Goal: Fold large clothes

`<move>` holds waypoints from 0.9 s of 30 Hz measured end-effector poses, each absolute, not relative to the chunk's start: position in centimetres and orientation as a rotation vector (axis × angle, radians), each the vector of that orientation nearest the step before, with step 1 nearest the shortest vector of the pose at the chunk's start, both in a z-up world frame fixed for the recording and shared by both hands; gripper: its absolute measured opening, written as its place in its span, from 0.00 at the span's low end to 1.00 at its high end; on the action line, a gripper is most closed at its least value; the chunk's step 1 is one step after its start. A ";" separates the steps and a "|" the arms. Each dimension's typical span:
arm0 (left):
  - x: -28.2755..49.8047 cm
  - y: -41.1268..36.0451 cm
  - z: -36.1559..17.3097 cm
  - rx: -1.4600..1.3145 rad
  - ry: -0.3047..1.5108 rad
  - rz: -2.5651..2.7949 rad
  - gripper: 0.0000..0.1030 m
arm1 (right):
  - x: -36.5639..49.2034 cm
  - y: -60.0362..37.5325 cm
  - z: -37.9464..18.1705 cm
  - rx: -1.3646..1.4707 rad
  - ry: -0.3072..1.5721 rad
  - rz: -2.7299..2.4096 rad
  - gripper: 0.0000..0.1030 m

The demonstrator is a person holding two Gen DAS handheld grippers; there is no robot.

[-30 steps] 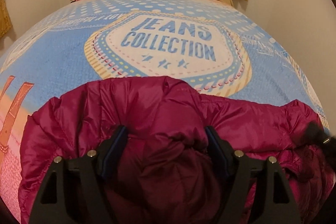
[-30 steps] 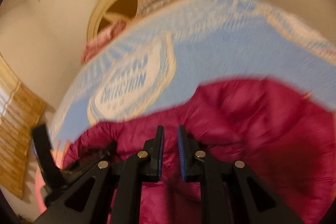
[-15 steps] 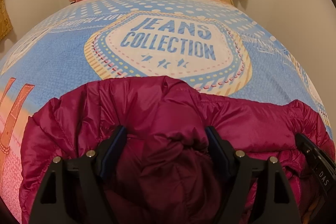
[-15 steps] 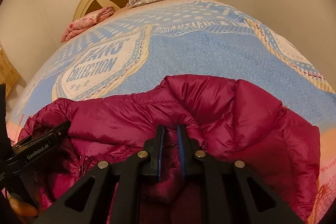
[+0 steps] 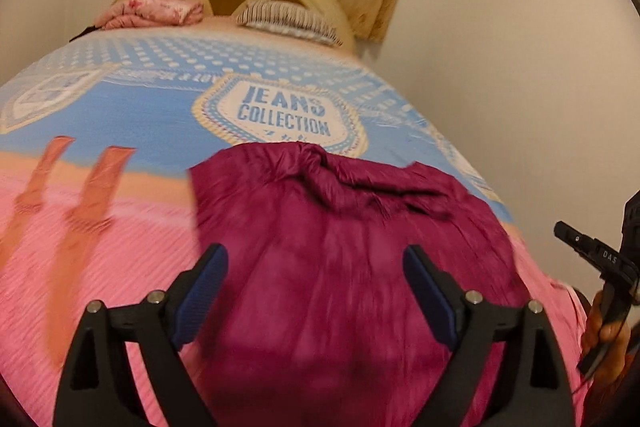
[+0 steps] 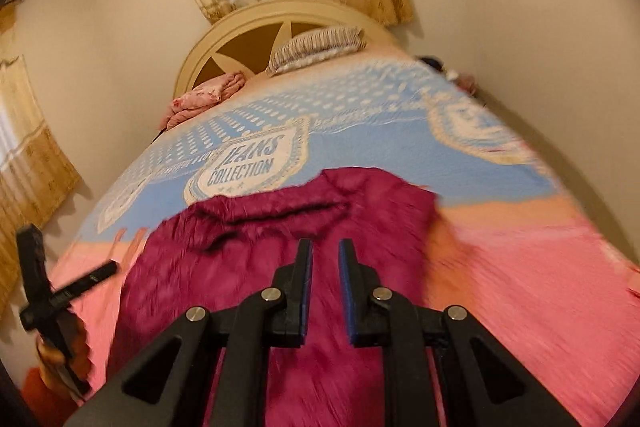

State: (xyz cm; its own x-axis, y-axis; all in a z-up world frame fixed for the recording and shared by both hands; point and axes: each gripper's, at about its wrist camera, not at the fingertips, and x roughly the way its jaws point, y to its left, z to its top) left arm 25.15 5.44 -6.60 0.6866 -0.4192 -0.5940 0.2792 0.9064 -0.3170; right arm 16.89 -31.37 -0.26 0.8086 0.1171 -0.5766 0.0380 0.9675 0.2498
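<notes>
A magenta puffer jacket [image 5: 344, 251] lies in a compact folded bundle on the bed, also in the right wrist view [image 6: 288, 227]. My left gripper [image 5: 316, 259] is open wide and empty, raised above the jacket's near end. My right gripper [image 6: 325, 251] hovers above the jacket with its jaws a narrow gap apart and nothing between them. The right gripper's body shows at the right edge of the left wrist view [image 5: 600, 259], and the left gripper's at the left edge of the right wrist view [image 6: 52, 295]. Both views are motion-blurred.
The bed cover [image 5: 140, 115] is blue with a "JEANS COLLECTION" badge and pink near me. A folded pink blanket [image 5: 152, 13] and a striped pillow [image 5: 288, 21] lie by the cream headboard [image 6: 248, 39]. Walls and curtains surround the bed.
Both grippers have pulled up and back from the jacket, which now looks smaller and farther off. The right gripper's jaws have parted slightly and let go of the fabric. The left stays open.
</notes>
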 end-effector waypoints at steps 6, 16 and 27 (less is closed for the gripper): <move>16.1 9.5 -6.1 -0.136 0.685 -0.470 0.89 | 2.7 -33.9 1.3 0.295 0.577 -0.011 0.61; 6.2 12.2 -10.3 -0.143 0.743 -0.578 0.92 | -10.9 -33.3 -1.0 0.192 0.700 -0.037 0.71; 1.6 12.2 -15.8 -0.162 0.834 -0.548 0.91 | -11.0 -30.3 -8.6 0.111 0.881 -0.081 0.71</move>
State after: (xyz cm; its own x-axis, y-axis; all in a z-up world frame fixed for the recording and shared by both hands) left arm 1.56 12.25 -15.84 0.5427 -0.5217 -0.6582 0.3974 0.8499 -0.3460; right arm -10.95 -30.30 -8.64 0.6336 -0.0247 -0.7732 0.1161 0.9912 0.0635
